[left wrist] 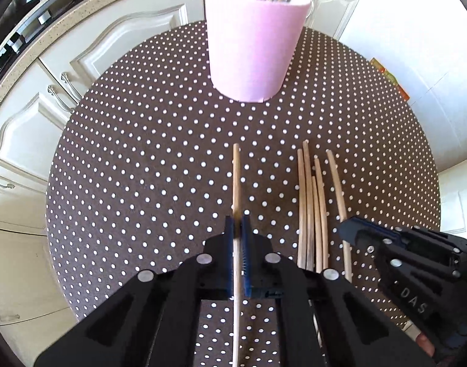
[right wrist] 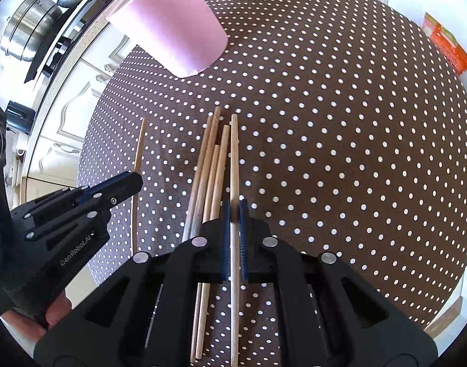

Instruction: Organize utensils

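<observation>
The left gripper (left wrist: 238,235) is sitting nearest the lens in the left wrist view, its blue pads (left wrist: 229,238) pinching a single wooden stick (left wrist: 236,180) between them, jaws drawn in narrow around it. The right gripper (right wrist: 235,223) is doing the same with a second stick (right wrist: 234,159), its jaws likewise closed tight on the wood. Both sticks are running straight ahead along the fingers, long axis pointing away from the cameras toward the far side of the table (left wrist: 141,153), with their far tips aimed roughly at the pink cup (left wrist: 254,39). The cup is standing upright well beyond them, already holding several sticks that are leaning against its rim. Between the two held sticks, the loose bundle of sticks (left wrist: 311,202) is lying flat on the dotted cloth, all roughly parallel to the held ones. The step in hand appears to be lifting a stick to carry it to the cup. Doing it well probably means keeping the grip firm near this end, raising the stick clear of the cloth, then tipping it toward vertical before lowering it into the cup's mouth, so the long free end is not knocking the rim or the sticks already inside. Moving one hand at a time should be keeping the two grippers from crossing.
</observation>
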The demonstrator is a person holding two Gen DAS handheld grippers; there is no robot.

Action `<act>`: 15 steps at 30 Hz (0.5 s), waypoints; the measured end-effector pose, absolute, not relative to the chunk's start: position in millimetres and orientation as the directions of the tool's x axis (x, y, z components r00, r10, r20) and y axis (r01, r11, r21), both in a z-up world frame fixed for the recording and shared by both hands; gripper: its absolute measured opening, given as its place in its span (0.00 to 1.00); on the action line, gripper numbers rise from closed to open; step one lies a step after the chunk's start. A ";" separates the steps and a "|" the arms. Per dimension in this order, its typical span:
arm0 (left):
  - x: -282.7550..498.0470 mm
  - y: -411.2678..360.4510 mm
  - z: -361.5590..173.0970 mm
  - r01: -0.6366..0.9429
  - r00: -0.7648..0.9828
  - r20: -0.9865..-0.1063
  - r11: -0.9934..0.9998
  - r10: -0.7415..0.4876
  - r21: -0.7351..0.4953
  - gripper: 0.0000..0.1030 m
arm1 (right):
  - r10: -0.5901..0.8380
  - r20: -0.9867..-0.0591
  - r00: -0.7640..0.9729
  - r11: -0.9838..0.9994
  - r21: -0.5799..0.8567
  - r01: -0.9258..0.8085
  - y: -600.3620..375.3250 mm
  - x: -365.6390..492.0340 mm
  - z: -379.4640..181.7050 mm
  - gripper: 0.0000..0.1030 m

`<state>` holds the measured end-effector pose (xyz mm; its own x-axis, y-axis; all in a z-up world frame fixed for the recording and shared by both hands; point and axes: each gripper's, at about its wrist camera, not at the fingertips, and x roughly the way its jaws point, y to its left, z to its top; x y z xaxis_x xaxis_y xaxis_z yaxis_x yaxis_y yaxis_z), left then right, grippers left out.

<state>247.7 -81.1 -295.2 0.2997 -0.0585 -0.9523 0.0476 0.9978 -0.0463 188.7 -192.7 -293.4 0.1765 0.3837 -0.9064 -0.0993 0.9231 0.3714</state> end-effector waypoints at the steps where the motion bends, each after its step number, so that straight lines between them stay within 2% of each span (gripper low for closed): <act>1: 245.1 -80.6 -291.3 0.047 0.304 -0.951 0.998 -0.061 -0.049 0.06 | 0.383 -0.906 0.181 0.923 0.370 -0.105 -189.5 188.8 -291.8 0.06; 15: 219.0 -39.6 -231.3 0.029 0.401 -0.913 0.997 -0.076 -0.070 0.06 | 0.390 -0.867 0.312 0.921 0.374 -0.112 -180.4 204.0 -247.5 0.06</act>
